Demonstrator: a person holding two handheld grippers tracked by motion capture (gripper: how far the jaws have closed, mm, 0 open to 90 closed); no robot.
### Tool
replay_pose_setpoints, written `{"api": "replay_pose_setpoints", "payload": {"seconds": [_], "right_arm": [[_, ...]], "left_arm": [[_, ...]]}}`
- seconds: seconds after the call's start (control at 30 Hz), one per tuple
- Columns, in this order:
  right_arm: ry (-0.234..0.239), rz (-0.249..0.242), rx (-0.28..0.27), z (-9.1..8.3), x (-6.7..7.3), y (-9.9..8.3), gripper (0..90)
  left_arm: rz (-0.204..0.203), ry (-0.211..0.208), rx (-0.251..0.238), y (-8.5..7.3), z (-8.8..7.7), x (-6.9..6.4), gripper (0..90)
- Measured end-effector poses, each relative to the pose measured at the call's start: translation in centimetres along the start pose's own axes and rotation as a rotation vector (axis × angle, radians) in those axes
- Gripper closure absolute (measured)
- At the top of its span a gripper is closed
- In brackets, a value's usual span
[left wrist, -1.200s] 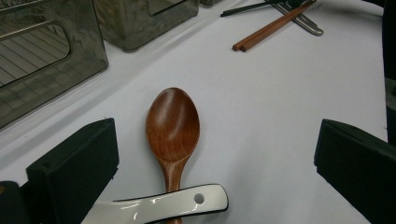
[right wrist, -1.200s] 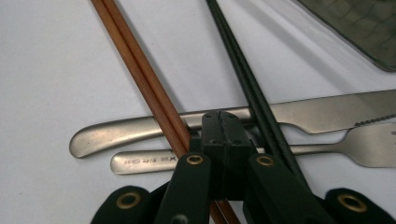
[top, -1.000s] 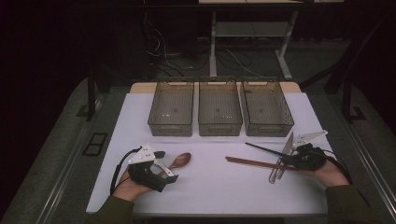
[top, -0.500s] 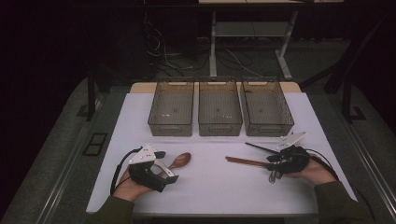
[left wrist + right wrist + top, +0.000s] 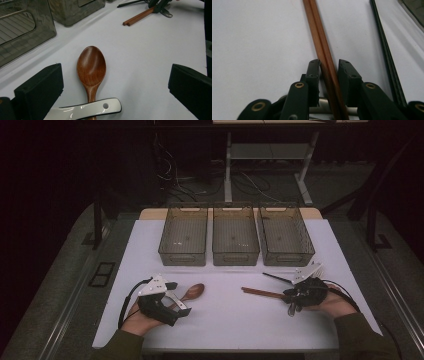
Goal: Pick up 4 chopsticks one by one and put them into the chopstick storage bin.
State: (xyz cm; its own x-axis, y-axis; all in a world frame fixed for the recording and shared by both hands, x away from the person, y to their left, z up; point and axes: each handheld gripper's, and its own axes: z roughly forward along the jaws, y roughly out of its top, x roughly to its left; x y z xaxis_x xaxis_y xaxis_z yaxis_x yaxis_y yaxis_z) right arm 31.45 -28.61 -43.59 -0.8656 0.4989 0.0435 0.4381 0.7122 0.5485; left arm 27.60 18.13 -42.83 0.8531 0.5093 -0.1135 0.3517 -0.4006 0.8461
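A wooden spoon [image 5: 194, 292] [image 5: 91, 66] lies on the white table, bowl pointing away, between the wide-open jaws of my left gripper [image 5: 181, 304] [image 5: 116, 82]. A white ceramic spoon handle [image 5: 87, 110] lies across its stem. My right gripper [image 5: 289, 295] [image 5: 329, 72] straddles a pair of brown chopsticks [image 5: 260, 292] [image 5: 319, 37]. Its jaws have just been closing, with the chopsticks between them. A thin gap still shows at one pad. A metal utensil [image 5: 291, 310] lies under that gripper.
Three empty smoky plastic bins [image 5: 184, 236] [image 5: 235, 236] [image 5: 286, 236] stand in a row at the back of the table. Black chopsticks [image 5: 276, 278] [image 5: 384, 45] lie just beyond the right gripper. The table's front edge is close to both hands.
My right gripper has slid left along the table onto the brown chopsticks, and its jaws now sit on either side of them. The left gripper and the spoons have not moved.
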Motion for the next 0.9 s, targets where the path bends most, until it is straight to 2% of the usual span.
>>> {"api": "replay_pose_setpoints", "payload": {"seconds": [0.13, 0.43, 0.47, 0.53, 0.7, 0.73, 0.77, 0.83, 0.9], "right_arm": [[-0.011, -0.003, 0.004, 0.0, 0.0, 0.0, 76.2], [-0.013, 0.012, 0.005, 0.0, 0.0, 0.0, 75.9], [-0.013, 0.014, 0.004, 0.0, 0.0, 0.0, 74.2], [-0.013, 0.028, -0.006, -0.1, -0.1, 0.0, 63.7], [-0.035, 0.087, -0.089, -1.3, -0.4, 0.0, 46.2], [-0.05, 0.103, -0.1, -1.5, -0.5, 0.0, 46.9], [-0.038, 0.113, -0.109, -1.6, -0.5, 0.1, 48.2], [-0.051, 0.121, -0.119, -1.8, -0.6, 0.1, 48.6], [-0.059, 0.129, -0.123, -1.9, -0.6, 0.2, 53.2]], "left_arm": [[0.002, 0.0, 0.0, 0.0, 0.0, 0.0, 0.0], [0.001, 0.0, 0.001, 0.0, 0.0, 0.0, 0.0], [0.004, 0.0, 0.001, 0.0, 0.0, 0.0, 0.0], [-0.002, 0.0, 0.001, 0.0, 0.0, 0.0, 0.0], [-0.002, 0.0, 0.002, 0.0, 0.0, 0.0, 0.0], [0.002, -0.001, 0.002, 0.0, 0.0, 0.0, 0.0], [0.002, -0.001, 0.003, 0.0, 0.0, 0.0, 0.0], [0.003, -0.002, 0.005, 0.0, 0.0, 0.0, 0.0], [0.003, -0.002, 0.004, 0.0, 0.0, 0.0, 0.0]]}}
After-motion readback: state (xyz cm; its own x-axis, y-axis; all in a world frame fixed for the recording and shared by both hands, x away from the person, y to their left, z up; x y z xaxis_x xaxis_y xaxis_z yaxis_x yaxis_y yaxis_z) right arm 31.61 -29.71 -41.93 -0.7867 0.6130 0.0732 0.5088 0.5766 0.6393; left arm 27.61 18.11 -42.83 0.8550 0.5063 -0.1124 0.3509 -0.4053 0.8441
